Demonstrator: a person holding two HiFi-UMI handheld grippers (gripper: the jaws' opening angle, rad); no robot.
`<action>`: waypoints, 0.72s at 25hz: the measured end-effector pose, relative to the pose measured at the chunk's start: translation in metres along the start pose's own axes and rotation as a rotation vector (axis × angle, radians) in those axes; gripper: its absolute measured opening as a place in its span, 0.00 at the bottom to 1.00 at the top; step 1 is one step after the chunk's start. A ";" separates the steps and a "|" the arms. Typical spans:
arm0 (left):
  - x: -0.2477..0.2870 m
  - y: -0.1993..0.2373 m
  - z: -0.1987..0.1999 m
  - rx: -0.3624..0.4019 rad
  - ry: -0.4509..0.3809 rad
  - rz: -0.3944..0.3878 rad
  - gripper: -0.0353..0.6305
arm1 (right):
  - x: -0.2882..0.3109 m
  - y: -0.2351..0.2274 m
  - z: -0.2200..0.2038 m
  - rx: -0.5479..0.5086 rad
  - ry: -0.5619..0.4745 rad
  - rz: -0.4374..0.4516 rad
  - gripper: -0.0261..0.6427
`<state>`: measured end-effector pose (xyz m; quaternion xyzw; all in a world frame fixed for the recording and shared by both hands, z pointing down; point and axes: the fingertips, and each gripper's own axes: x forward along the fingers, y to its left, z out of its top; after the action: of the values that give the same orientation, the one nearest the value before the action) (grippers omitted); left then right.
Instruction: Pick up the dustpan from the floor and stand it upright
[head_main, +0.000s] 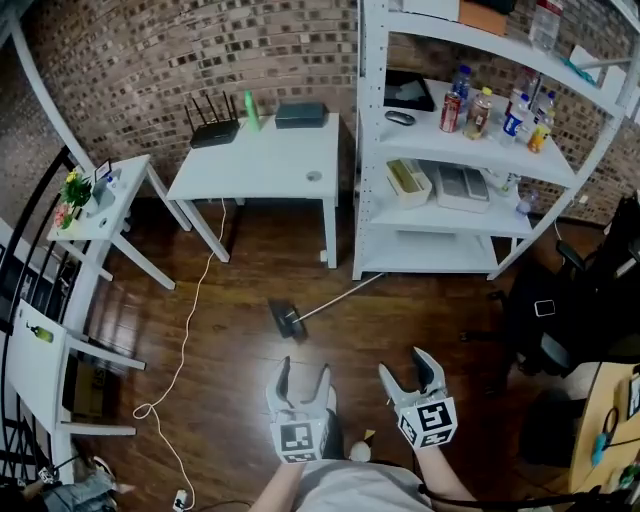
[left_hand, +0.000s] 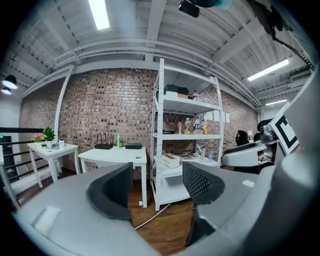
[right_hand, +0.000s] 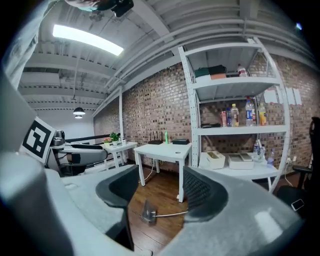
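Brown wood floor (head_main: 230, 350) is carrying the dustpan (head_main: 285, 318), which is lying flat at the centre of the head view. Its long handle (head_main: 335, 300) is running up-right toward the foot of the white shelf unit (head_main: 365, 150). You're holding both grippers at the bottom of the frame, well apart from the dustpan. Left gripper (head_main: 304, 368) is keeping its fingers spread and gripping nothing. Right gripper (head_main: 405, 365) is standing apart too, empty, with the dustpan showing far off through its gap.
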<state>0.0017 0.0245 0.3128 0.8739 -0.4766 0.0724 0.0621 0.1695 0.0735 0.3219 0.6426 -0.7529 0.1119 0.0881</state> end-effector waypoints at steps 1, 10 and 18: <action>0.012 0.009 -0.001 -0.006 0.001 -0.003 0.53 | 0.017 0.000 0.002 0.000 0.008 0.007 0.43; 0.123 0.083 -0.038 -0.038 0.089 -0.071 0.53 | 0.153 0.003 -0.019 0.077 0.113 0.045 0.40; 0.211 0.096 -0.107 -0.089 0.212 -0.091 0.53 | 0.234 -0.052 -0.088 0.204 0.241 0.038 0.39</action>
<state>0.0263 -0.1820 0.4610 0.8785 -0.4299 0.1403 0.1539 0.1825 -0.1314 0.4742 0.6156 -0.7337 0.2657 0.1098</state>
